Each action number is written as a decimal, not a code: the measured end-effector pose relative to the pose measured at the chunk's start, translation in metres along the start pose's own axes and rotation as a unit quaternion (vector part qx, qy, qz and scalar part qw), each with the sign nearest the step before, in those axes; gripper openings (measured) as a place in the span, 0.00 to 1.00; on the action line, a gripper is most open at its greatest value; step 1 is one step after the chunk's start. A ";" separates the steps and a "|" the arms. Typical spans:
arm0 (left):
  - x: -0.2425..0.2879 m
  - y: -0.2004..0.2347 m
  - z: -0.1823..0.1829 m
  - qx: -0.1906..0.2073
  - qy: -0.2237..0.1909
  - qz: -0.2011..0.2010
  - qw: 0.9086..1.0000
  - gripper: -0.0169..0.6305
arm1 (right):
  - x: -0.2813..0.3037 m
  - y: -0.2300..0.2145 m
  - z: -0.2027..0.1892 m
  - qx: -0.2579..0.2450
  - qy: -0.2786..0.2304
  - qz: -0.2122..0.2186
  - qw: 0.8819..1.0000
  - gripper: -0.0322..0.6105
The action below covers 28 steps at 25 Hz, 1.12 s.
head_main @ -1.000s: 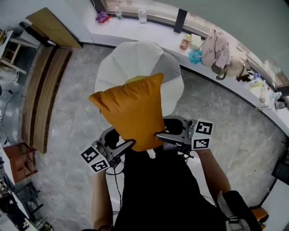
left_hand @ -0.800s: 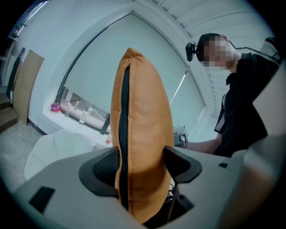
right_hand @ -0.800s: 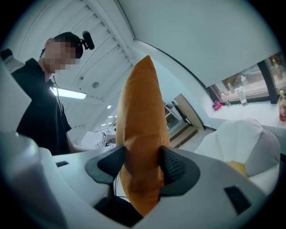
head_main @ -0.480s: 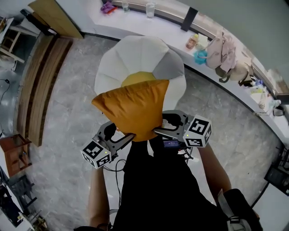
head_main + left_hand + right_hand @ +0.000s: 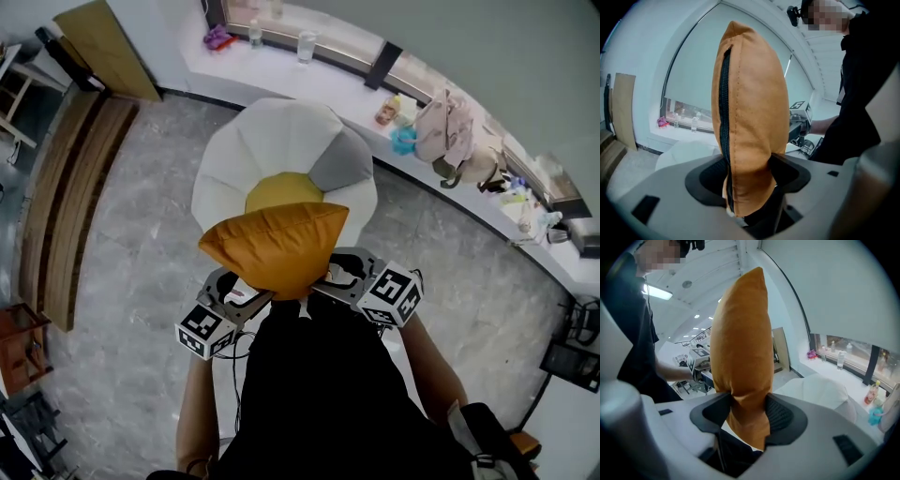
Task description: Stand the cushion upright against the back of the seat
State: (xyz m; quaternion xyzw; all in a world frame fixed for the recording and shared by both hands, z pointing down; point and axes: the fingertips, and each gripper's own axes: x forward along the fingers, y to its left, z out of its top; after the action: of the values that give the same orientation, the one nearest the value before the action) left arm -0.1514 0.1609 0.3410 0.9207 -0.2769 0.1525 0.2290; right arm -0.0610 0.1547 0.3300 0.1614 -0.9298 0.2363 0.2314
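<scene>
We hold the orange cushion [image 5: 277,246] up between both grippers, over the near edge of the white petal-shaped seat [image 5: 272,136]. It is not yet against the seat's back.

Left gripper [image 5: 750,176]: jaws have just been closing. The pads pinch the cushion's zip edge, and the fabric bunches between them.

Right gripper [image 5: 745,411]: jaws partly apart, pads pressed into the opposite edge.

From the head view the cushion lies tilted and overlaps the seat's yellow centre [image 5: 281,190]. One grey petal [image 5: 342,169] sits at the seat's right. The window ledge [image 5: 337,80] beyond carries glasses [image 5: 307,45] and bags [image 5: 441,122].
</scene>
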 end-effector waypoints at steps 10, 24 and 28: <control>-0.013 0.039 -0.014 0.022 0.026 -0.012 0.999 0.49 | 0.042 0.001 0.005 -0.015 0.047 -0.035 0.998 0.41; 0.092 0.051 0.005 0.025 0.072 0.049 0.996 0.47 | 0.008 -0.106 -0.013 -0.063 0.087 0.011 0.994 0.39; 0.149 0.048 0.005 0.019 0.096 0.076 0.992 0.47 | -0.016 -0.154 -0.031 -0.088 0.099 0.028 0.991 0.39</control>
State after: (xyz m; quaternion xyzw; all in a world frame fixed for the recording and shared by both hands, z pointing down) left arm -0.0590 0.0573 0.4132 0.8824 -0.3196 0.2626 0.2244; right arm 0.0262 0.0453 0.4022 0.0903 -0.9236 0.1748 0.3292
